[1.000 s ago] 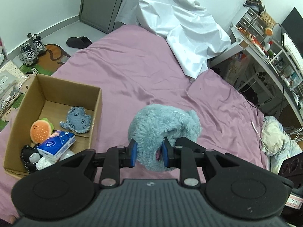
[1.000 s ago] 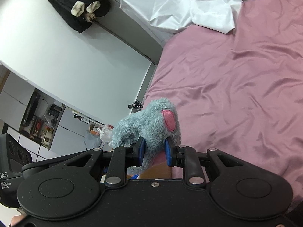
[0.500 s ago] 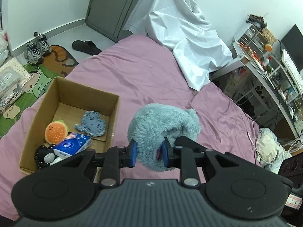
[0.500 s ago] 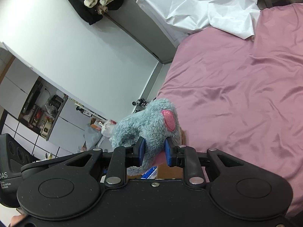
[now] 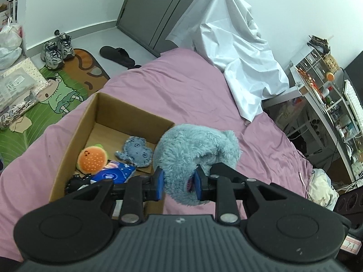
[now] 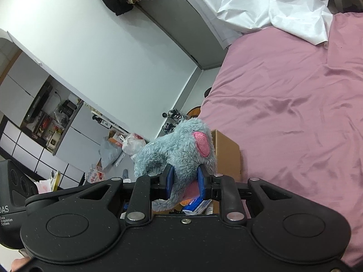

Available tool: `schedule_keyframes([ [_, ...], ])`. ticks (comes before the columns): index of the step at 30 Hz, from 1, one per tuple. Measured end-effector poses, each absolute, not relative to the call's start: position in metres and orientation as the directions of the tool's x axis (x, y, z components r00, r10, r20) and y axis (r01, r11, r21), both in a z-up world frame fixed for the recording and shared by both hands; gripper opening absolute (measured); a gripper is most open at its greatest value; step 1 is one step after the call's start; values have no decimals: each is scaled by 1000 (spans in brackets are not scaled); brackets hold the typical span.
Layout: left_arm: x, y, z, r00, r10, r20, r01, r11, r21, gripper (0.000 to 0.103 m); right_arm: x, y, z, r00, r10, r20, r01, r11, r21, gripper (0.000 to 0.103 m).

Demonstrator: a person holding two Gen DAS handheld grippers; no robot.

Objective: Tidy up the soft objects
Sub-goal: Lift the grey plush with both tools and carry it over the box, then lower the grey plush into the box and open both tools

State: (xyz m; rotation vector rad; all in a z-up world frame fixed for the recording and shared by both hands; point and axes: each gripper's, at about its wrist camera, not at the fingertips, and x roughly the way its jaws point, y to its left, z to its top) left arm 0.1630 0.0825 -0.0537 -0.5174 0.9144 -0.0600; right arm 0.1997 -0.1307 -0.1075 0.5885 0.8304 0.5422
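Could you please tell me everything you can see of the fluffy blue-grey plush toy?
The plush toy is shaggy blue-grey fleece with a pink ear patch and a thin tail hanging down. It hangs curled and limp in the air, pinched by both the left gripper and right gripper, beside the cardboard box on the pink bed.

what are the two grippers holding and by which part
Both hold the same blue plush. The left gripper clamps its furry body; the right gripper pinches it just below the pink ear patch.
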Motion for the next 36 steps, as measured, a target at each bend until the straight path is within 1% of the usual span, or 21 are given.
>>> schedule_keyframes([
  [12,160,119,-68,621,-263,-739,-213,850,-481,26,205,-96,-111,528,648,-549,-234,732,640,22],
  [21,167,144,-90,605,-274,-747,-262,818,-512,26,214,-72,-121,500,636,-588,-228,752,619,22],
  [29,183,160,-110,593,-258,-763,-307,803,-510,25,231,-53,-136,486,618,-618,-197,767,611,23],
  [31,189,162,-114,583,-254,-772,-317,803,-504,25,235,-47,-137,484,602,-635,-193,782,593,26],
  [36,202,168,-126,555,-236,-798,-361,795,-486,25,240,-45,-136,476,598,-645,-197,787,585,26],
])
